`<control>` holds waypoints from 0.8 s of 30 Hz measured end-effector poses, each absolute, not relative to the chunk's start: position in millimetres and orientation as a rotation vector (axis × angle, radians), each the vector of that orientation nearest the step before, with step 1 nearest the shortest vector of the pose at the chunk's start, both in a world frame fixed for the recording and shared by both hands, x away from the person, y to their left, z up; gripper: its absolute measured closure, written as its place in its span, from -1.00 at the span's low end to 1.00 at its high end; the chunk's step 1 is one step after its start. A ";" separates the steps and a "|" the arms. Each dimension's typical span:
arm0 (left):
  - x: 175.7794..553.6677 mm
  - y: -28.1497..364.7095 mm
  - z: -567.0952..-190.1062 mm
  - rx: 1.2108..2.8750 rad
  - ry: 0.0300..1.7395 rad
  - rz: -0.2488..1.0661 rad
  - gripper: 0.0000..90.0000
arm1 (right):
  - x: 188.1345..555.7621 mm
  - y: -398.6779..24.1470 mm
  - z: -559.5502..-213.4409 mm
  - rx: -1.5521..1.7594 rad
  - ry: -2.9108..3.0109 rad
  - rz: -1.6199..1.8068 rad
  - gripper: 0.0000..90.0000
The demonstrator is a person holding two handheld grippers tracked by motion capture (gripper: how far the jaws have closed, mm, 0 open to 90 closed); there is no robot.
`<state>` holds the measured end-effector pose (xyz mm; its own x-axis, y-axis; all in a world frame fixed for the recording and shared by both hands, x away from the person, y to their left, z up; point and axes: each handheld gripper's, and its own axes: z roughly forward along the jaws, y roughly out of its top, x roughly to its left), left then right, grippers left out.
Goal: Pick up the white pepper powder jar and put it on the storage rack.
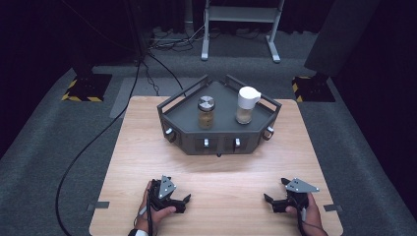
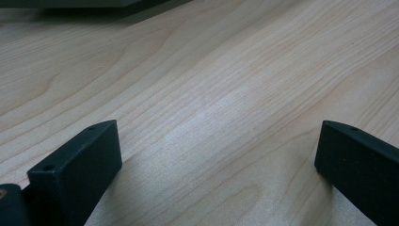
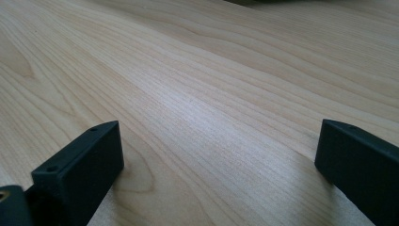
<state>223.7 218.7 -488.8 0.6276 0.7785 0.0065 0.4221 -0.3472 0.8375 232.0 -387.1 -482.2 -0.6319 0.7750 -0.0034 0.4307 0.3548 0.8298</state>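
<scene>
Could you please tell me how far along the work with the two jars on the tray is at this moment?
Nothing looks done yet. The silver-lidded jar and the white-capped jar stand upright on the grey tray. Nothing is in hand: the left hand-held gripper and the right hand-held gripper rest low near the table's front edge, jaws apart and empty. Reaching and handling the jars remains.
</scene>
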 end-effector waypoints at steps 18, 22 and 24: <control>223.4 218.5 -489.0 1.981 0.944 0.521 -0.98 | 231.1 -385.0 -481.5 1.045 2.229 1.167 -0.97; 223.4 218.5 -489.0 1.981 0.945 0.520 -0.98 | 231.1 -384.9 -481.5 1.047 2.228 1.167 -0.97; 223.4 218.5 -489.0 1.981 0.945 0.520 -0.98 | 230.9 -384.7 -481.5 1.047 2.226 1.166 -0.97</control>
